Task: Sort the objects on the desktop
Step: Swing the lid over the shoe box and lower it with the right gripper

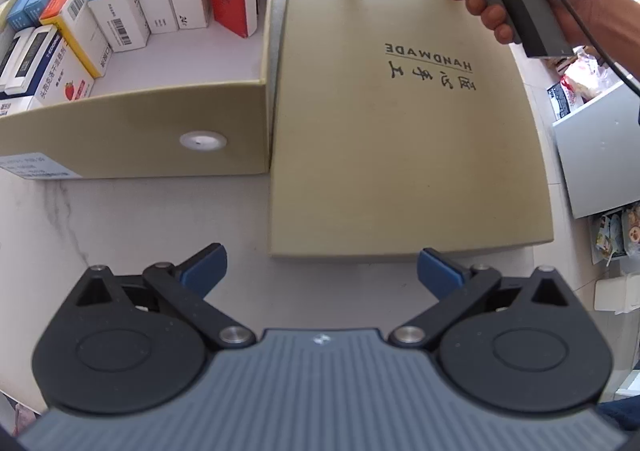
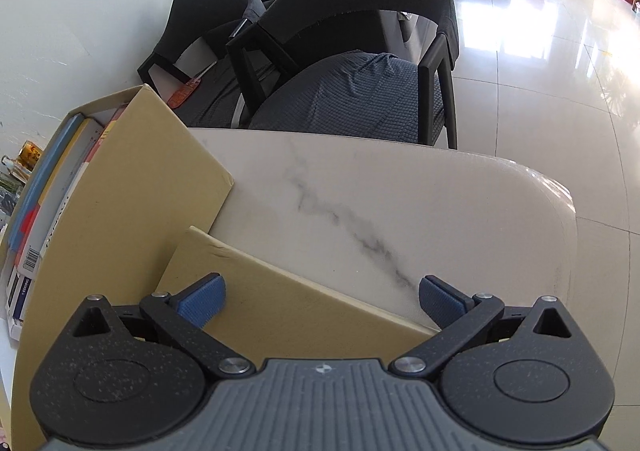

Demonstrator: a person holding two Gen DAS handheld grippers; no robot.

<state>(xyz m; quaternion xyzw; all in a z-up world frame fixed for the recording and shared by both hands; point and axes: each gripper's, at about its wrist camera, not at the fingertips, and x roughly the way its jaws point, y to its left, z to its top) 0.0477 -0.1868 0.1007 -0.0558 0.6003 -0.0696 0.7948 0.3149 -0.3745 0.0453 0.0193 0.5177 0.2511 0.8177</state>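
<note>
- Left gripper (image 1: pixel 322 271) hangs spread over the marble table (image 1: pixel 120 235), just short of the near edge of the tan lid (image 1: pixel 400 155); it holds nothing.
- Right gripper (image 2: pixel 322 297), also spread and empty, sits above the lid's far corner, the two likely bracketing the lid to lift it.
- The lid lies flat beside the open tan box (image 1: pixel 140 131), probably waiting to cover it.
- Medicine cartons (image 1: pixel 120 7) stand packed upright inside the box.
</note>
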